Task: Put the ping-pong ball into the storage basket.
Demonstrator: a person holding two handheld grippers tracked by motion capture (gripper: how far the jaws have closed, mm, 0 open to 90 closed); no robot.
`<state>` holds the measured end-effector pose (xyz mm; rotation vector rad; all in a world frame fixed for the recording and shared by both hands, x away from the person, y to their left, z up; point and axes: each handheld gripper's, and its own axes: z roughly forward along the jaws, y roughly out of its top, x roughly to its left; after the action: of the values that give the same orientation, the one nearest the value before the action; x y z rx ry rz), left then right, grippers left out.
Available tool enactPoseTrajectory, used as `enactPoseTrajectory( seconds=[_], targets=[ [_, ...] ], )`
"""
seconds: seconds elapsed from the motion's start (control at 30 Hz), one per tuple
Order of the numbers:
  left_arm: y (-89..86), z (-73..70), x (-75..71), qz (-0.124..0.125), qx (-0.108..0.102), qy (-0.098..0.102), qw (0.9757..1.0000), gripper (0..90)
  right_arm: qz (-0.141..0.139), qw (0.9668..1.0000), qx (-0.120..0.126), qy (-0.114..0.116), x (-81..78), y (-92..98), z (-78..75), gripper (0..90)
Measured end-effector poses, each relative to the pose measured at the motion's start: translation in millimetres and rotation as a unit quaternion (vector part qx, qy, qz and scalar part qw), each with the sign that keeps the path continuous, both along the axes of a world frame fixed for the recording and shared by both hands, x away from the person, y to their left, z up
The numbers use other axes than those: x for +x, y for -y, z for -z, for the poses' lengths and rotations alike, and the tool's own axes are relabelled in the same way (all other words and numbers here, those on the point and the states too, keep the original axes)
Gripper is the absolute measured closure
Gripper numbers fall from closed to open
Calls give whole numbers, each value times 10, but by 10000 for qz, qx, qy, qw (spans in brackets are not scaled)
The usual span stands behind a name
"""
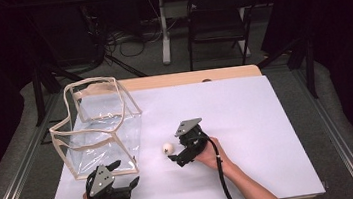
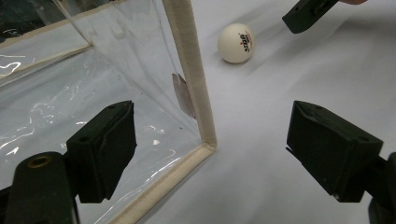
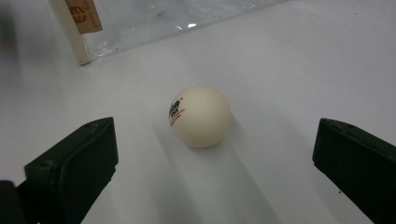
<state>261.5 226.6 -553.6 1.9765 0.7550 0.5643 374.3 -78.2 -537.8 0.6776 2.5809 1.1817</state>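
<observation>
The white ball [image 1: 168,148] lies near the middle of the table [image 1: 247,121], just right of the clear bag [image 1: 98,126] standing by the left edge. The right gripper [image 1: 177,156] hovers just beside the ball, jaws spread wide and empty. The left gripper [image 1: 125,178], near the front edge, is also released, its jaws either side of the bag's front corner.

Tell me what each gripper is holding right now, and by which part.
Nothing is held. The right gripper is open around the ball without touching it; the left gripper is open at the clear bag's corner.
</observation>
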Motion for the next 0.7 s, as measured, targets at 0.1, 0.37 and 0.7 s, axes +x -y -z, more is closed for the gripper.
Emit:
enactPoseTrajectory(
  seconds=[0.1,0.37,0.7],
  targets=[
    [0,0,0,-2,-1,-1,10000,162,-2,10000,-6,0,7,-16,13,0],
    [1,0,0,6,4,-2,10000,162,-13,10000,-38,-40,11,-67,45,0],
    [1,0,1,7,0,-2,10000,162,-40,9999,-85,-35,22,-136,84,0]
  ],
)
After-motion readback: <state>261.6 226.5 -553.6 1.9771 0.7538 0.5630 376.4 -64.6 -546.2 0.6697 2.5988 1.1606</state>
